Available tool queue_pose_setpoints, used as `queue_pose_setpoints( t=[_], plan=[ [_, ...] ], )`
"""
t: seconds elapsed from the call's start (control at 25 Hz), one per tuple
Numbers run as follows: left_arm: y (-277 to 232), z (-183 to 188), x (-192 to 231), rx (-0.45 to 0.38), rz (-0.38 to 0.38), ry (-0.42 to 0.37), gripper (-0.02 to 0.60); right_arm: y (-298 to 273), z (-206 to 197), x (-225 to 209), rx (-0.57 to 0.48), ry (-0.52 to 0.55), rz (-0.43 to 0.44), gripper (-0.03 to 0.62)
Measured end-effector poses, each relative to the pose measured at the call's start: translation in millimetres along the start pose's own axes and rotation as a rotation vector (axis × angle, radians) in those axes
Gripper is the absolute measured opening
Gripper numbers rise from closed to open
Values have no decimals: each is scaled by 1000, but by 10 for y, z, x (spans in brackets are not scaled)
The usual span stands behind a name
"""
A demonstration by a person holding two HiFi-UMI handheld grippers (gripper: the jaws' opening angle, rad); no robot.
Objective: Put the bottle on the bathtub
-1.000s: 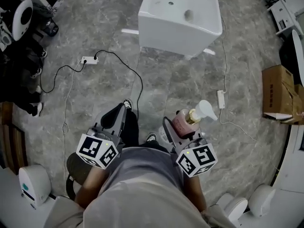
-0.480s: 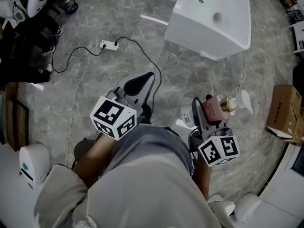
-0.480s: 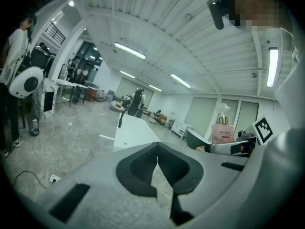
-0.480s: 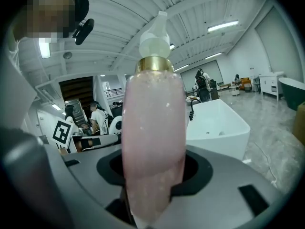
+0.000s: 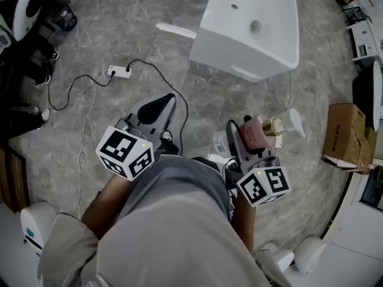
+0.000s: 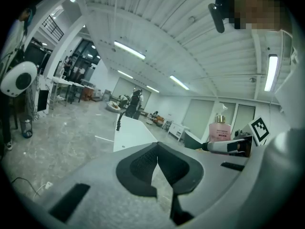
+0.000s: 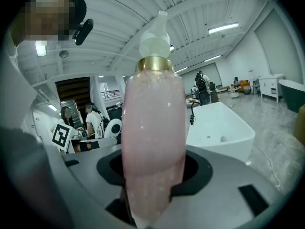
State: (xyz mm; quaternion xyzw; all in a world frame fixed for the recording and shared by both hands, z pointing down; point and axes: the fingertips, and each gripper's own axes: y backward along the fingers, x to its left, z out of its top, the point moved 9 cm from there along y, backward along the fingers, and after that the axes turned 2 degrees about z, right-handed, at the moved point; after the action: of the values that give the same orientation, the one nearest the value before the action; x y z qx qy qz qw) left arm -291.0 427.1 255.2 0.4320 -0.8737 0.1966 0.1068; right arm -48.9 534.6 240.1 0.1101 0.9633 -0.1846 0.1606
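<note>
A pink pump bottle [image 5: 257,133] with a gold collar and white pump head stands out ahead of my right gripper [image 5: 248,135], which is shut on its body. In the right gripper view the bottle [image 7: 152,142] fills the middle between the jaws. My left gripper [image 5: 169,99] is held out beside it at the same height, shut, with nothing in it; its dark pads [image 6: 143,163] meet at the tips. The white bathtub [image 5: 251,28] stands on the grey floor ahead of both grippers, some way off. The bathtub [image 7: 224,128] also shows beyond the bottle.
A white power strip [image 5: 116,72] with a black cable lies on the floor ahead to the left. A cardboard box [image 5: 344,136] stands at the right. White fixtures [image 5: 308,253] sit low at the right, a white device [image 5: 36,226] low at the left. People [image 7: 93,120] stand far behind.
Both grippers have moved forward across the floor and sit higher in the head view. The bottle stays in the right gripper's hold. The left gripper stays shut.
</note>
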Motion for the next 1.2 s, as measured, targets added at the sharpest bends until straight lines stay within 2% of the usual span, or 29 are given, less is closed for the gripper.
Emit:
queue_pose_setpoints(
  t=[0.2,0.44,0.64,0.84,1.0,1.2],
  plan=[
    [-69,119,221,2,-7,6,3,-284,98,-32,17,-9,-6,198],
    [-131,167,477,2,16,33,3,-598,184,-20,9,0,32,198],
    [-323,178,522,21,22,56,3,-782,258,-116,37,5,59,198],
    [-679,199,530,49,43,1,3,-1112,353,-434,44,-10,79,198],
    [-1155,294,601,66,47,23,3,-1481,568,-801,37,-2,108,198],
    [-1829,587,715,65,67,20,3,-1937,897,-1311,50,-1,139,198]
  ],
)
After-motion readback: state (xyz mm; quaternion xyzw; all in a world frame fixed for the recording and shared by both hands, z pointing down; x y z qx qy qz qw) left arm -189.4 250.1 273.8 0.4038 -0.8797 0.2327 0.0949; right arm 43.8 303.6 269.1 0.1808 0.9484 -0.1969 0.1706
